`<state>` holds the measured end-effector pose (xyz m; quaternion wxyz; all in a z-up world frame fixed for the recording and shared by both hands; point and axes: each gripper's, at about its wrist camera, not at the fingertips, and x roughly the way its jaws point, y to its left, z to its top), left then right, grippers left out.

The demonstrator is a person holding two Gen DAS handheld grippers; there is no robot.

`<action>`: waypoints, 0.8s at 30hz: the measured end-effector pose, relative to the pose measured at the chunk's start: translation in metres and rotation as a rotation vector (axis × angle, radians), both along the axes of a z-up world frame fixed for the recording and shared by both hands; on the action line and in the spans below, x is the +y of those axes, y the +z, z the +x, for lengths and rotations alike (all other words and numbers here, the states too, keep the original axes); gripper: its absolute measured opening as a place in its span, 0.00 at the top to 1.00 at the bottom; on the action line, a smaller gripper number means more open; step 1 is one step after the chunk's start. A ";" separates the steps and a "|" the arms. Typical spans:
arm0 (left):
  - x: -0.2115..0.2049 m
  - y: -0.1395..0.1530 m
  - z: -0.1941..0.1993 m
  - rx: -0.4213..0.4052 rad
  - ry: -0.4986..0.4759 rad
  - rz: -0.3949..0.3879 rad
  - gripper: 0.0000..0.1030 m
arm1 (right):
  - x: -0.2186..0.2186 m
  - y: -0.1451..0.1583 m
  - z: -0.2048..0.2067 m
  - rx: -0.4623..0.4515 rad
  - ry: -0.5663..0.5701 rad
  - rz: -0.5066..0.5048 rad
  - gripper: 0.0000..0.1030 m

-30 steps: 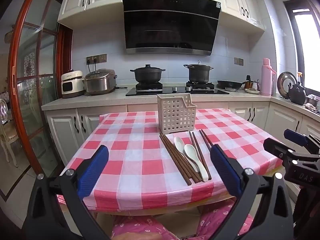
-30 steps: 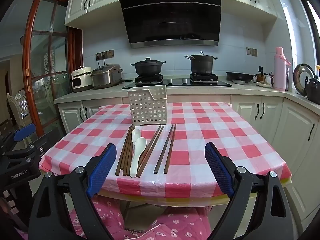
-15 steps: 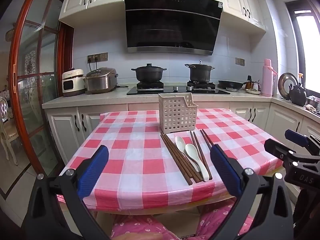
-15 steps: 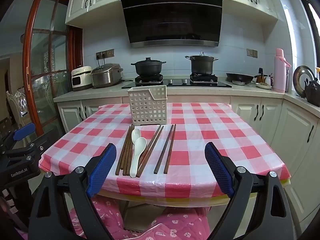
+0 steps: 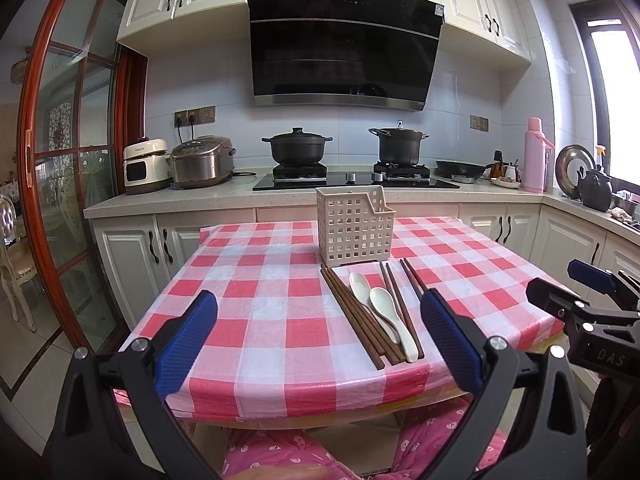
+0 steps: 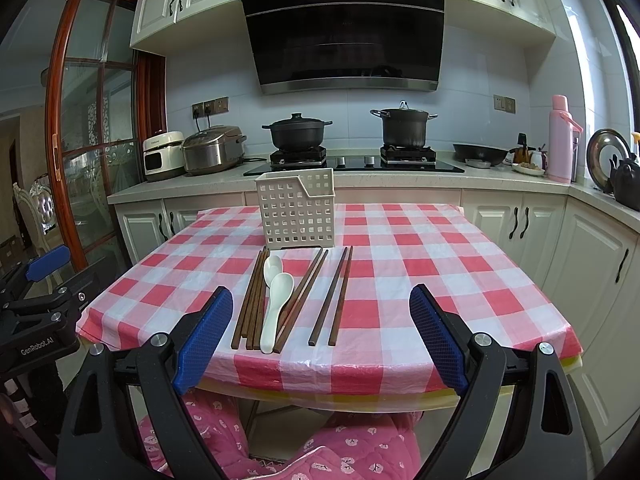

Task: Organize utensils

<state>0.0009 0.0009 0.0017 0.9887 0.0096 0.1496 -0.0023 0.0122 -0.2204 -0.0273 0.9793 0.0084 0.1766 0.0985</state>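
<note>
A white perforated plastic utensil basket stands upright on a table covered in red-and-white checked cloth. Just in front of the basket lie dark brown wooden chopsticks and two white ceramic spoons. The left gripper and right gripper hover at the table's near edge, jaws spread wide, holding nothing.

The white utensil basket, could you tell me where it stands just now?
The white utensil basket stands upright on the checked tablecloth, left of centre in the right wrist view, just behind the chopsticks and spoons.
</note>
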 end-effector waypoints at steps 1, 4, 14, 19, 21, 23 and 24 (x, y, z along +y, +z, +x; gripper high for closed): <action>0.000 0.000 0.000 0.000 0.000 0.000 0.04 | 0.000 0.000 0.000 0.000 0.000 0.000 0.18; 0.000 0.000 0.000 0.000 0.000 0.001 0.04 | -0.001 0.000 0.000 0.001 0.000 0.000 0.18; 0.002 0.002 0.002 0.000 0.001 0.000 0.04 | -0.004 0.000 -0.003 0.001 0.001 0.001 0.18; 0.000 0.000 0.000 -0.001 0.001 0.001 0.04 | -0.003 0.000 -0.003 0.002 0.001 0.000 0.18; 0.000 0.000 0.000 -0.001 0.001 0.001 0.04 | -0.003 0.000 -0.002 0.003 0.000 0.001 0.18; 0.000 0.001 0.000 -0.001 0.001 0.000 0.04 | -0.004 0.001 -0.002 0.003 0.000 0.000 0.18; 0.000 0.000 0.000 -0.001 0.000 0.001 0.04 | -0.001 -0.004 0.000 0.004 0.000 0.001 0.18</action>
